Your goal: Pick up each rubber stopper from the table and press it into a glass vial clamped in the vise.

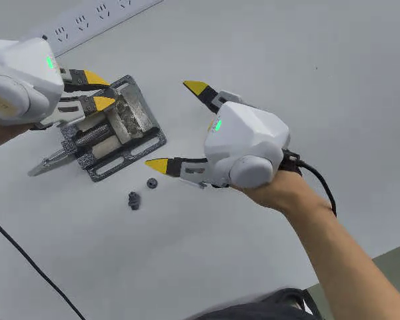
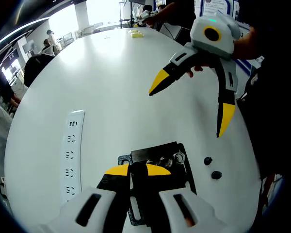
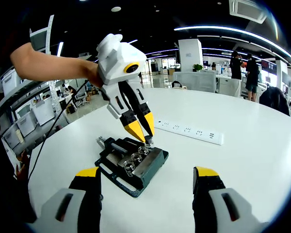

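Stoppers [image 1: 151, 183], two, lie on table [image 1: 320, 53] at 5 o'clock of vise [image 1: 130, 152]. We hold R gripper [image 1: 176, 126] wide open at 3 o'clock; L gripper [image 1: 108, 92] jaws pinched together over vise's glass vials [image 3: 137, 158].

White table [image 1: 287, 53]. Upper left: power strip [image 1: 87, 23]. Left of centre: vise [image 1: 113, 137]. Just below it, lying apart: upper stopper [image 1: 152, 183], lower stopper [image 1: 134, 200]. Lower left: black cable [image 1: 27, 260].
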The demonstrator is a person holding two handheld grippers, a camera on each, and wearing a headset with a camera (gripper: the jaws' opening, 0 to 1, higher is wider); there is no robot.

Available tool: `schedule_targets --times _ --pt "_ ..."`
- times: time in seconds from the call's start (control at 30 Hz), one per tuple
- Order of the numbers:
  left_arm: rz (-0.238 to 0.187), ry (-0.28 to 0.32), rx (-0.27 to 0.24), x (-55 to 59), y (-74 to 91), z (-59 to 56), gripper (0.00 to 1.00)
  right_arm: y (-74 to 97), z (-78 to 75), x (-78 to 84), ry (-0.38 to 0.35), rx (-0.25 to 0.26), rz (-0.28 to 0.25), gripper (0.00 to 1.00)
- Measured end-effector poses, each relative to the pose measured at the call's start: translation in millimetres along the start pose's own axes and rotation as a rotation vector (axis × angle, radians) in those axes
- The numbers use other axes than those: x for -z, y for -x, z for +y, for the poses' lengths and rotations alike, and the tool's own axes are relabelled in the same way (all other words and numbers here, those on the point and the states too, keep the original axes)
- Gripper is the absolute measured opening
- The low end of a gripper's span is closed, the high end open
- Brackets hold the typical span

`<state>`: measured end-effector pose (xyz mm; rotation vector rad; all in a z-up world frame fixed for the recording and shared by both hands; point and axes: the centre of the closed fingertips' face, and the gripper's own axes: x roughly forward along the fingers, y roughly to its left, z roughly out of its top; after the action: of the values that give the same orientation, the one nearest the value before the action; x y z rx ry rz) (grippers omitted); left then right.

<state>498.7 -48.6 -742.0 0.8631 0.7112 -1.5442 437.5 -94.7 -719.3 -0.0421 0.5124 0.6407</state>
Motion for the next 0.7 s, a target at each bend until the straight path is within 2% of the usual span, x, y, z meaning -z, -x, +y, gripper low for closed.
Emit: schedule_targets --times 0.1,0.17,0.27,0.43,0.7 --pt "0.001 -0.010 -0.001 0.6 0.0 0.0 0.06 -4.7 -5.6 -2.3 -0.041 0.006 0.007 0.77" --pt "0.003 -0.017 0.000 1.8 0.1 0.2 0.06 -11.2 -9.4 -2.9 -0.101 0.019 0.020 0.74" --pt "0.010 -0.024 0.002 3.3 0.3 0.8 0.06 -19.0 -10.3 -6.0 -0.187 0.001 0.021 0.70" --pt "0.010 -0.037 0.001 3.2 -1.3 2.1 0.06 -30.5 -17.3 -11.1 -0.245 0.003 0.029 0.63" --pt "0.007 -0.046 -0.001 3.9 -1.5 3.1 0.06 -48.5 -27.0 -7.9 -0.279 0.021 0.066 0.56"
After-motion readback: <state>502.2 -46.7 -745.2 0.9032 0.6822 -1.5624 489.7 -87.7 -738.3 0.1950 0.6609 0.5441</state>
